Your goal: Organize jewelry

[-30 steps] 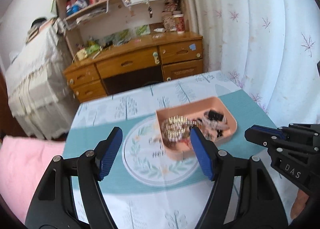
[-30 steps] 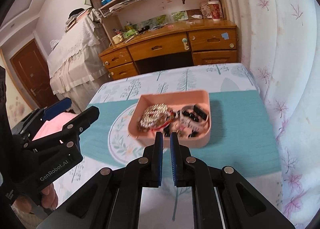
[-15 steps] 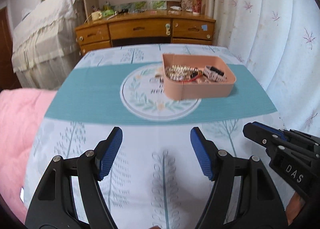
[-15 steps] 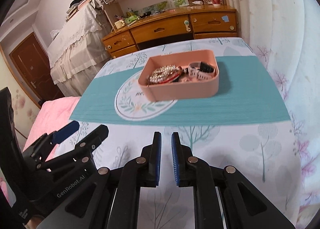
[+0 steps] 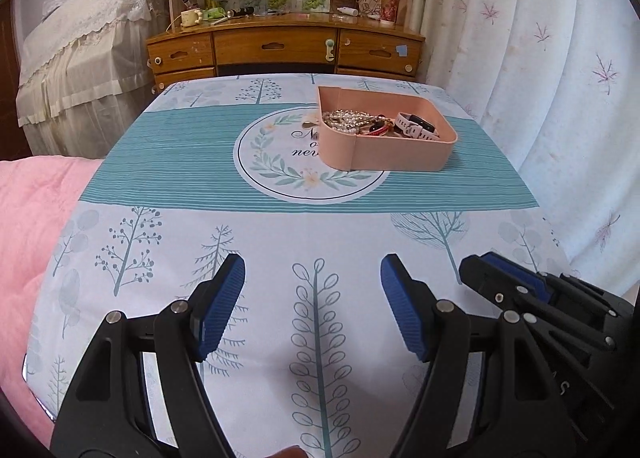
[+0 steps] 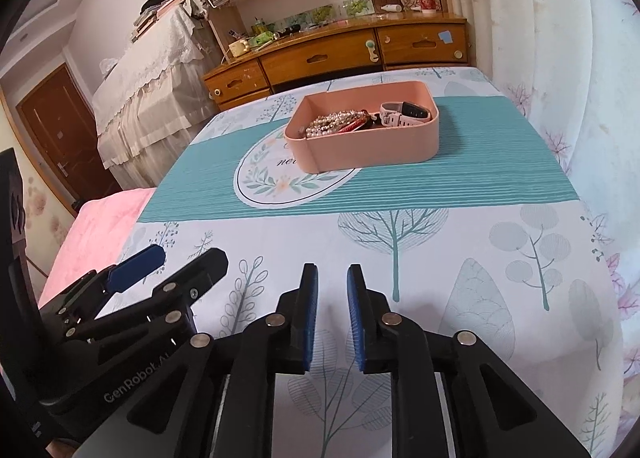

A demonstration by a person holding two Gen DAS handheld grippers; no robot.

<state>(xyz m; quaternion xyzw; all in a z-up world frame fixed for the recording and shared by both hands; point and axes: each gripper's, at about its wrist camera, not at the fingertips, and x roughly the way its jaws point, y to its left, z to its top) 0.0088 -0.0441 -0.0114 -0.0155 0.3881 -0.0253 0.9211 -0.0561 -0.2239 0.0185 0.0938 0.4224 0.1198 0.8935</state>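
Note:
A pink tray (image 5: 394, 153) (image 6: 372, 147) sits on the teal band of the tablecloth, far ahead of both grippers. It holds a pearl and gold chain pile (image 5: 346, 119) (image 6: 334, 121), a red bangle (image 5: 378, 129) and a white watch (image 5: 416, 125) (image 6: 402, 113). My left gripper (image 5: 313, 308) is open and empty, low over the near edge of the table. My right gripper (image 6: 332, 314) is nearly shut with a narrow gap, and holds nothing. Each gripper shows in the other's view, the right one (image 5: 520, 290) and the left one (image 6: 160, 270).
The table (image 5: 168, 258) wears a tree-print cloth. A pink blanket (image 5: 28, 225) lies at its left. A wooden desk with drawers (image 5: 280, 49) and cluttered shelves stands behind. A white curtain (image 5: 540, 77) hangs along the right side.
Both grippers have pulled back from the tray toward the near edge of the table and dropped lower. The right gripper's jaws stand slightly wider apart.

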